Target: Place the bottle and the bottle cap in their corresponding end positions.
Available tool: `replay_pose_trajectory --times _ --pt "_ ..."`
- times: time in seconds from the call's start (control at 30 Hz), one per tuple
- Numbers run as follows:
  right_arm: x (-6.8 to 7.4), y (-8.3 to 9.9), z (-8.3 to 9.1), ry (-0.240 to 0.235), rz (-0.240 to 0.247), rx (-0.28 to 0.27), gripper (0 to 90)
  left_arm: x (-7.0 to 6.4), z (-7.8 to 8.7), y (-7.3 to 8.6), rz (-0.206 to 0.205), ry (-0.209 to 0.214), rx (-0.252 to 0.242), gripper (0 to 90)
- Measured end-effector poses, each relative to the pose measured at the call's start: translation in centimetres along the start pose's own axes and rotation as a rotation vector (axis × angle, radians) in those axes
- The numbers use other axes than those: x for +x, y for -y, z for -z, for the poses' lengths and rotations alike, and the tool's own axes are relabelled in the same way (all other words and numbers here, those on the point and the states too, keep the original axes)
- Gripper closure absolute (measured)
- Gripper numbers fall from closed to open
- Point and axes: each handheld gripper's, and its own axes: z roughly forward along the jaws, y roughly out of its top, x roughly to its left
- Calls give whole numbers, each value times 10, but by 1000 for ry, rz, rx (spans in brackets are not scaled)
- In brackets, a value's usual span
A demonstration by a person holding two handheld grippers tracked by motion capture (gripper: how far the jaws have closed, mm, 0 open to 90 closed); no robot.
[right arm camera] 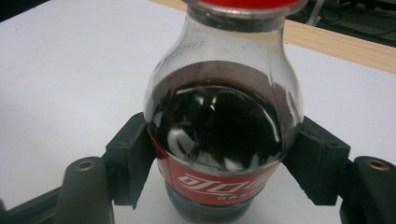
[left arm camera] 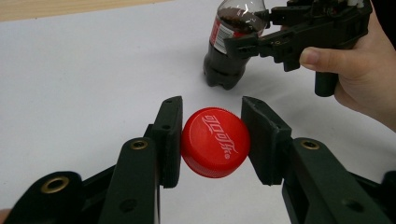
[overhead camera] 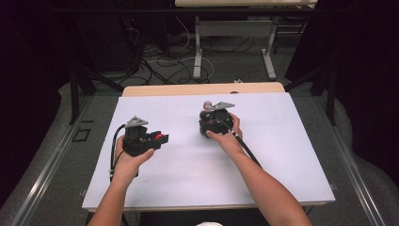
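A small cola bottle (right arm camera: 219,126) with dark drink and a red label stands on the white table (overhead camera: 273,155). My right gripper (right arm camera: 224,158) is shut on its body, one jaw pressing each side; a red band shows at its neck. In the high view the right gripper (overhead camera: 209,117) is at the table's middle, with the bottle's top (overhead camera: 206,104) just past it. My left gripper (left arm camera: 212,140) is shut on a loose red bottle cap (left arm camera: 215,142), held a little above the table. It shows in the high view, left gripper (overhead camera: 160,138), to the left of the bottle (left arm camera: 229,46).
The table's wooden back edge (overhead camera: 202,88) runs behind the white sheet. Beyond it are cables on the floor (overhead camera: 164,61) and the legs of another table (overhead camera: 197,47). Dark curtains stand on both sides.
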Motion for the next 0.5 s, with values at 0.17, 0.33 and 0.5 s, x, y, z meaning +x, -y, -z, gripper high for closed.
replay_pose_trajectory --times 0.17,0.33,0.5 --pt "1 5 1 -2 12 -20 293 0 0 0 -1 -1 16 605" --pt "3 8 2 -3 13 -21 281 -2 -2 -1 -6 3 9 605" --pt "0 13 1 -12 21 -1 224 -3 -4 -1 -14 3 27 605"
